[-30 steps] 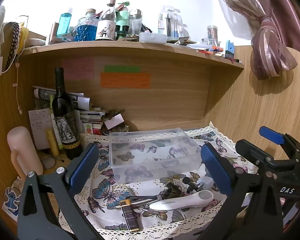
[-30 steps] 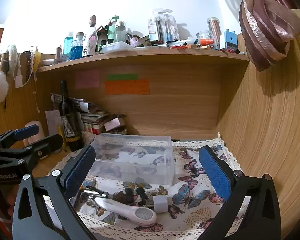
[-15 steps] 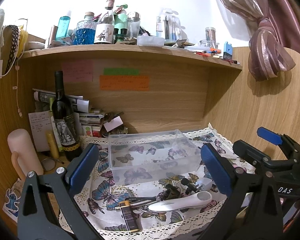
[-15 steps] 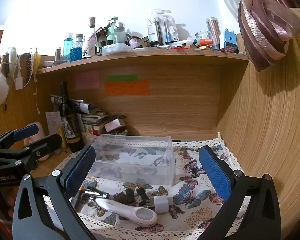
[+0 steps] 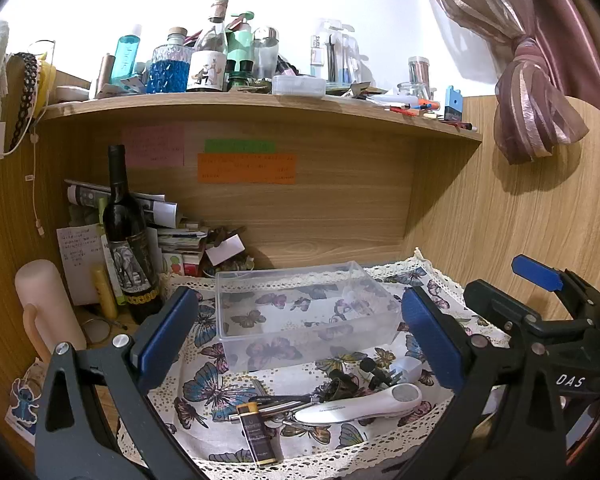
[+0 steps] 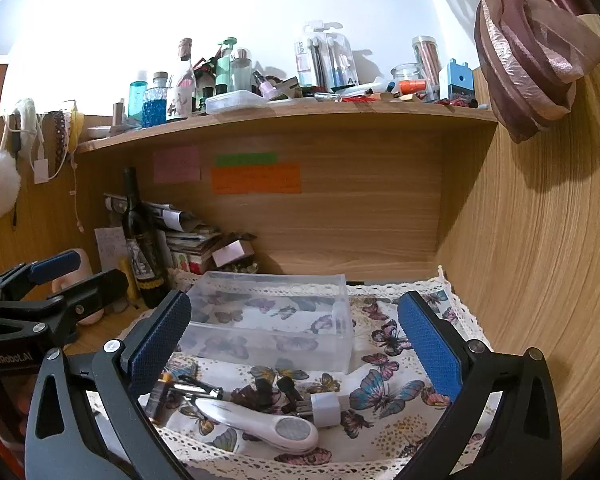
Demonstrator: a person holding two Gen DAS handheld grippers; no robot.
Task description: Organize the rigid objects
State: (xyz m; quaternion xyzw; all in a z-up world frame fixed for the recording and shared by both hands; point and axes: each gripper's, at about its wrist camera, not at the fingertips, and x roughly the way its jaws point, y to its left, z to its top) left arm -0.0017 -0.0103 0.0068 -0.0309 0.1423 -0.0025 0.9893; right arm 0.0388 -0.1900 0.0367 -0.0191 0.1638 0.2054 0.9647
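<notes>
An empty clear plastic box stands on a butterfly-print cloth. In front of it lies a pile of small items: a white handheld device, a dark brown tube, metal clippers, small black pieces and a white plug. My left gripper is open and empty, above the pile. My right gripper is open and empty, framing the box and pile; it also shows in the left wrist view.
A wine bottle, stacked papers and a pink cylinder stand at the left. The wooden shelf above is crowded with bottles. A wooden side wall closes the right. A tied curtain hangs there.
Both grippers have drifted slightly backward and up; the box and pile sit a little lower in view. Nothing was gripped or moved.
</notes>
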